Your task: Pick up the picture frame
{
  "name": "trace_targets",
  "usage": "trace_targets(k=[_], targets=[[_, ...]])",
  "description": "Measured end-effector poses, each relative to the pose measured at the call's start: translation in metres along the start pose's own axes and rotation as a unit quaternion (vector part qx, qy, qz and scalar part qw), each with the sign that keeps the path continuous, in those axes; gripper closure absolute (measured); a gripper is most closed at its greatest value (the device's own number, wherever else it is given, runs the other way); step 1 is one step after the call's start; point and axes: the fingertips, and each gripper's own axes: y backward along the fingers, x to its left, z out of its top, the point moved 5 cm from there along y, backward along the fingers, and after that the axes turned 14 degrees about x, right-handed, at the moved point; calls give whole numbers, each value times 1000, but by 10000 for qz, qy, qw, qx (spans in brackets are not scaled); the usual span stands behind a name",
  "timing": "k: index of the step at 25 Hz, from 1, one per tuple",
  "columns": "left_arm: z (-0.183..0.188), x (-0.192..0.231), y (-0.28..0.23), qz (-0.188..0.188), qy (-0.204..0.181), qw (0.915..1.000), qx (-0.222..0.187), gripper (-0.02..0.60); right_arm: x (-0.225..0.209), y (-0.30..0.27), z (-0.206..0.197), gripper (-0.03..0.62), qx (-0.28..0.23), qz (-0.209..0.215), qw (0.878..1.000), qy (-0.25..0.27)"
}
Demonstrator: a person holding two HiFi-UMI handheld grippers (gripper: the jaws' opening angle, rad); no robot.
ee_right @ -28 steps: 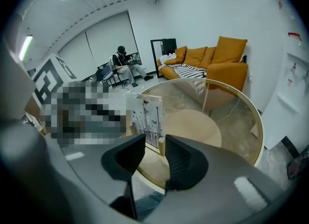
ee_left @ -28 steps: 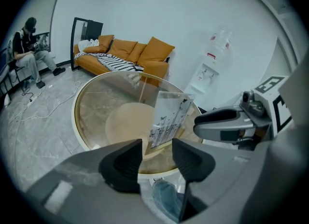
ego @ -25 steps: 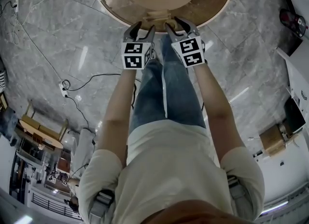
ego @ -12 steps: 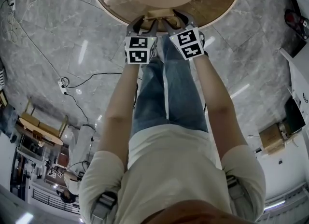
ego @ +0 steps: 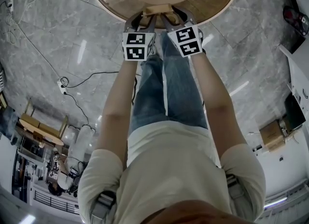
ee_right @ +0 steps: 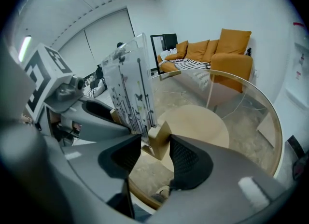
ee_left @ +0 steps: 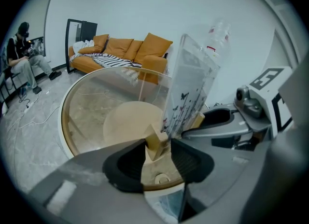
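Clear acrylic picture frame (ee_left: pixel 190 88), wooden base (ee_left: pixel 155 141), at round glass worktop's (ee_left: pixel 91 102) near rim; left gripper (ee_left: pixel 155 151) and right gripper (ee_right: pixel 155 151) angled down, jaws closing round base ends, unclamped.

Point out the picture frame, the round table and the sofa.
picture frame (ee_left: pixel 190 83): left gripper view, on its clear panel.
table (ee_left: pixel 63 121): left gripper view, on its left rim.
sofa (ee_left: pixel 119 47): left gripper view, on an orange back cushion.
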Motion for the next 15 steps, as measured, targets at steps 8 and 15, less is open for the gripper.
trace_targets(k=[8,15], targets=[[8,-15,36,-43,-124,9997,-207,414,16,38,9,411,-197,-221,9994,-171],[15,-33,81,-69,-270,9988,-396,414,35,85,18,413,-481,-438,9976,-247]])
